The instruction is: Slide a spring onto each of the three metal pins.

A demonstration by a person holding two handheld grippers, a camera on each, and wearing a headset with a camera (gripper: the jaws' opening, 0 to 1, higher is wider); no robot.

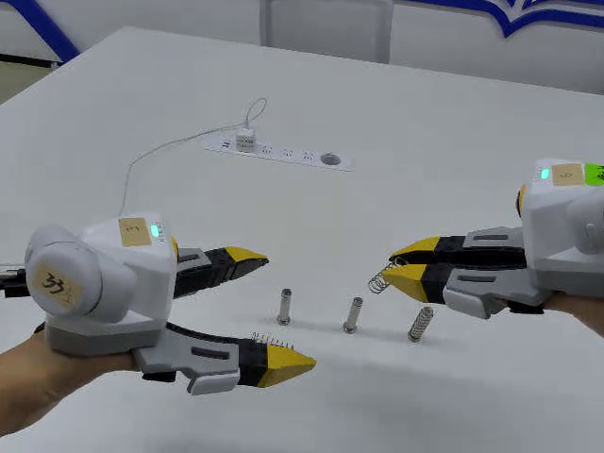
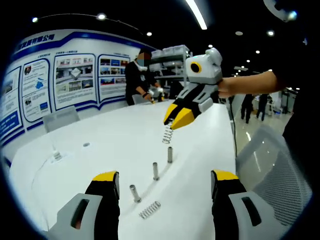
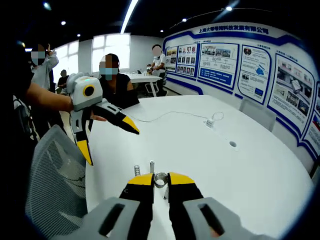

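left tool (image 2: 165,176) gaping, empty | right tool (image 3: 161,179) clamps spring (image 3: 160,180) | left gripper view: loose spring (image 2: 150,210) beside nearest pin (image 2: 135,193)

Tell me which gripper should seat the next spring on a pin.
Right. The right gripper is shut on a spring, close to the middle pin. The left gripper is open and holds nothing; a loose spring lies on the table by it.
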